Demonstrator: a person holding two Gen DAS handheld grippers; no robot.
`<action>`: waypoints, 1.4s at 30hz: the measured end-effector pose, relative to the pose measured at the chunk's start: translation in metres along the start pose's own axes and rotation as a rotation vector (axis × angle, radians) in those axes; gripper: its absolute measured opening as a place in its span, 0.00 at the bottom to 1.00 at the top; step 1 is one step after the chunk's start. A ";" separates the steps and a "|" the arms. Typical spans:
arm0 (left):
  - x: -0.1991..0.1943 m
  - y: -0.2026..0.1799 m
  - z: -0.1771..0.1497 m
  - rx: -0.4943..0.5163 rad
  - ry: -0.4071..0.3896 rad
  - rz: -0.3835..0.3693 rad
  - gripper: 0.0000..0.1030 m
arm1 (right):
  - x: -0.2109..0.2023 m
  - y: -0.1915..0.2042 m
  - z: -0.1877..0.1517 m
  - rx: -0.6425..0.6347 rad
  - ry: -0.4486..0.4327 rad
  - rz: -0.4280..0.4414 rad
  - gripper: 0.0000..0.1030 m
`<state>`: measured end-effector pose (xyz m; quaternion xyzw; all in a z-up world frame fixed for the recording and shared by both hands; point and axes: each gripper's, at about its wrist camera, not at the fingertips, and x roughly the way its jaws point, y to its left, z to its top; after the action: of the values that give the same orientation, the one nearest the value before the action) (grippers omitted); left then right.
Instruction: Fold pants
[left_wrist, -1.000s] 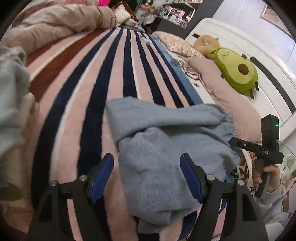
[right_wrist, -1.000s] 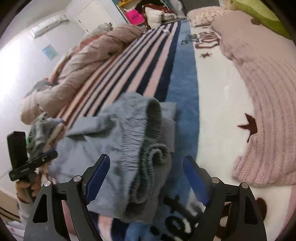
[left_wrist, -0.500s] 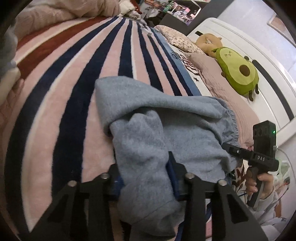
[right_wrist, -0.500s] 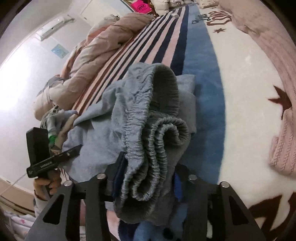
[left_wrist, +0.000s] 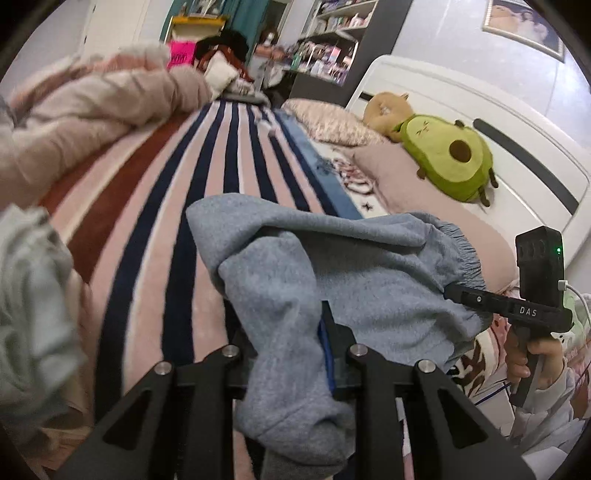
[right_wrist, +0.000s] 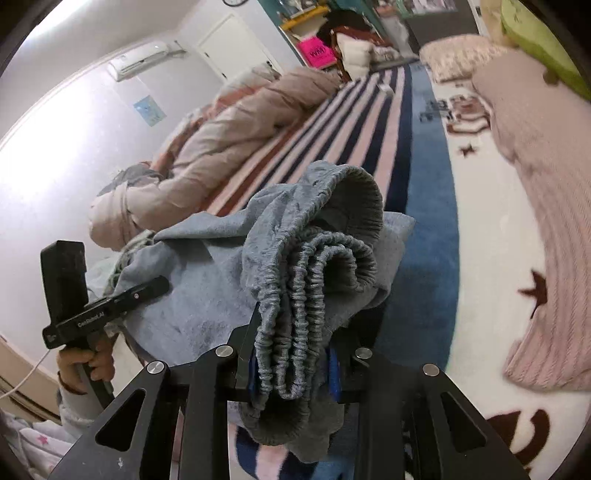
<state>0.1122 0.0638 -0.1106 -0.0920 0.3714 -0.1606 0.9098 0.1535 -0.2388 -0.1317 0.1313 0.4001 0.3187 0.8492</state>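
The grey-blue sweatpants (left_wrist: 332, 266) hang bunched between both grippers above the striped blanket (left_wrist: 155, 221). My left gripper (left_wrist: 288, 354) is shut on a leg end of the pants, which droops over its fingers. My right gripper (right_wrist: 291, 354) is shut on the gathered elastic waistband (right_wrist: 314, 266), folded in layers between its fingers. The right gripper also shows in the left wrist view (left_wrist: 517, 310) at the waistband side. The left gripper shows in the right wrist view (right_wrist: 103, 306) at the far side of the pants (right_wrist: 207, 280).
A rumpled beige duvet (left_wrist: 74, 118) lies along the left of the bed. An avocado plush (left_wrist: 447, 158) and pink pillows (left_wrist: 424, 199) sit by the white headboard (left_wrist: 480, 118). Pale clothing (left_wrist: 33, 295) lies at the left. A pink knit blanket (right_wrist: 535, 192) lies on the right.
Both grippers went from open around the pants to shut on them. They have since lifted the pants up off the blanket.
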 end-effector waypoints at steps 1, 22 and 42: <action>-0.005 0.000 0.002 0.004 -0.009 0.001 0.20 | -0.004 0.005 0.003 -0.009 -0.011 0.001 0.21; -0.126 0.036 0.017 0.040 -0.190 0.103 0.20 | -0.004 0.118 0.033 -0.163 -0.082 0.082 0.21; -0.209 0.145 0.001 -0.039 -0.256 0.247 0.20 | 0.082 0.235 0.051 -0.288 -0.005 0.172 0.21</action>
<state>0.0048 0.2738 -0.0163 -0.0830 0.2639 -0.0272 0.9606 0.1286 -0.0050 -0.0352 0.0427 0.3351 0.4441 0.8298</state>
